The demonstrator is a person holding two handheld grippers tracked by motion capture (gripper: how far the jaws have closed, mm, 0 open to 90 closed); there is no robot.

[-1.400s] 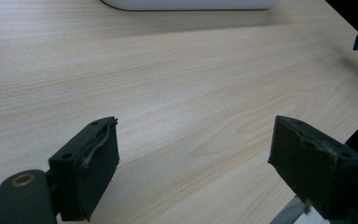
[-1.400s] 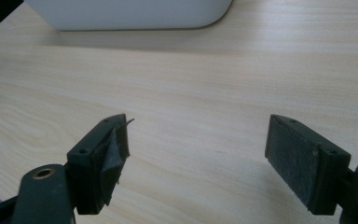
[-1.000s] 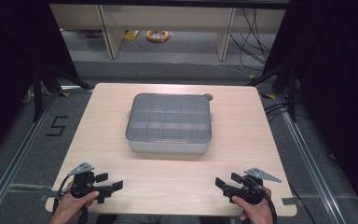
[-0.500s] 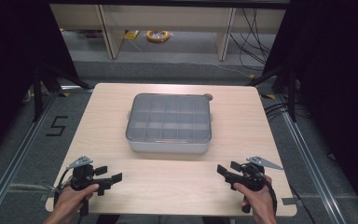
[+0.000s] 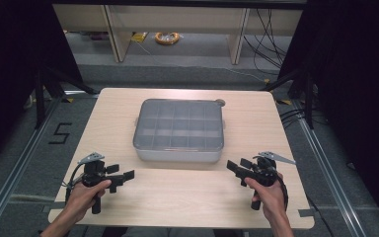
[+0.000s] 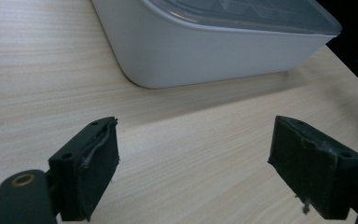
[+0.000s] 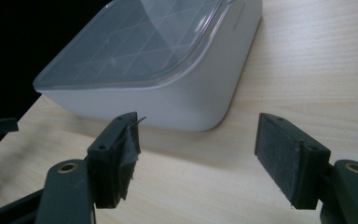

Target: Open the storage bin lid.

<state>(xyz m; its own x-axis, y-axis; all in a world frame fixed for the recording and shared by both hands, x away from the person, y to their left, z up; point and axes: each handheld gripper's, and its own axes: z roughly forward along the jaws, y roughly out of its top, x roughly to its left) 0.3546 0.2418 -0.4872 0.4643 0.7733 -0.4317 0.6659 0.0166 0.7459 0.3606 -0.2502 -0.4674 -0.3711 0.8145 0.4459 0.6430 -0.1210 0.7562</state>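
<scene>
A pale grey compartment box (image 5: pixel 179 129) with a translucent lid lies shut in the middle of the wooden table (image 5: pixel 187 197). My left gripper (image 5: pixel 122 173) is held near the front left and points right toward the box's near corner; it is open and empty. My right gripper (image 5: pixel 235 166) is at the front right and points left; it is open, and its jaws have just been closing a little with nothing between them. In the left gripper view the box (image 6: pixel 205 51) stands beyond the left gripper (image 6: pixel 193 140). In the right gripper view the box (image 7: pixel 168 98) lies just past the right gripper (image 7: pixel 198 135).
A small round knob (image 5: pixel 220 102) sits at the box's far right corner. Bare table runs between the box and the front edge. Beyond the table stands a low shelf with an orange cable coil (image 5: pixel 167 37). A "5" (image 5: pixel 59 133) is marked on the floor at the left.
Both hands have moved away from the table's front edge toward the box. The right jaws stand slightly narrower than a second ago.
</scene>
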